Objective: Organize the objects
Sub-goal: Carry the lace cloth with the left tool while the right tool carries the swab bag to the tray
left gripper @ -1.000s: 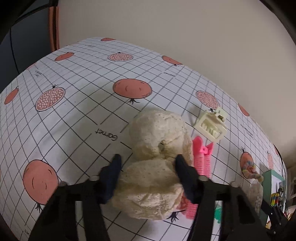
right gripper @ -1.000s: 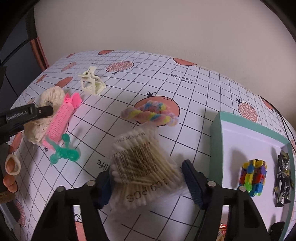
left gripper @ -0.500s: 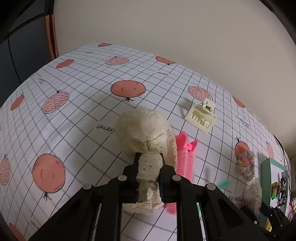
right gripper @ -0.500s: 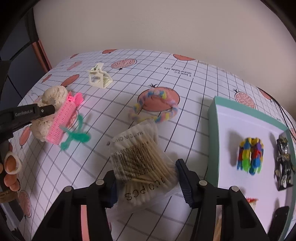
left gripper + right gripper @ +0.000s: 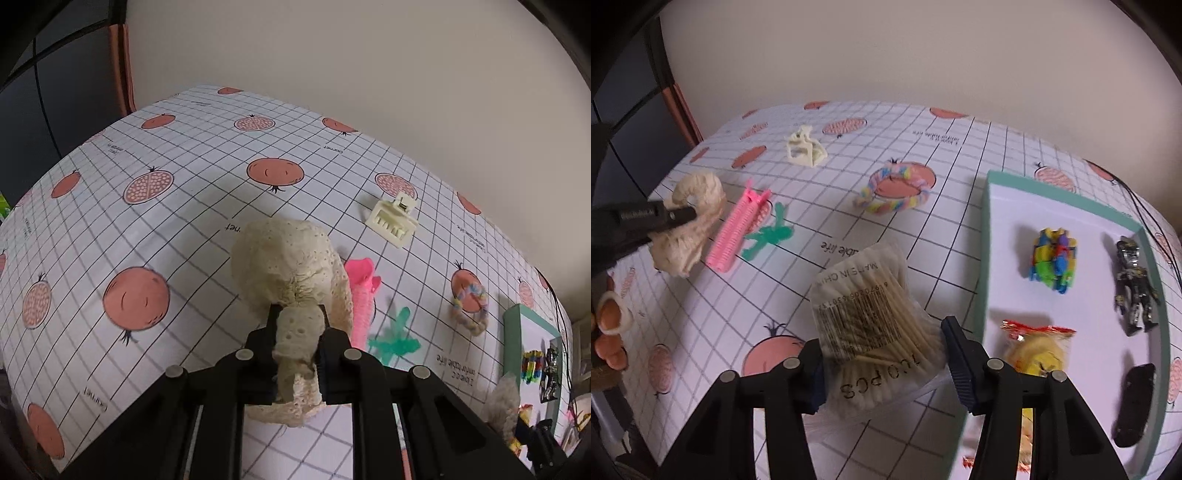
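Scrunchie is clamped in my left gripper; my right gripper holds the cotton swab bag above the desk.

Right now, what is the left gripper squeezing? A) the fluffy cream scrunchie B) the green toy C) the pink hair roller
A: the left gripper has its jaws closed on the cream scrunchie; the pink hair roller lies beside it on the table.

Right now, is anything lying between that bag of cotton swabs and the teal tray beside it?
Nothing visible does. The bag of cotton swabs sits in the right gripper, and only bare tablecloth lies between it and the teal tray's near wall. The yellow snack packet is already inside.
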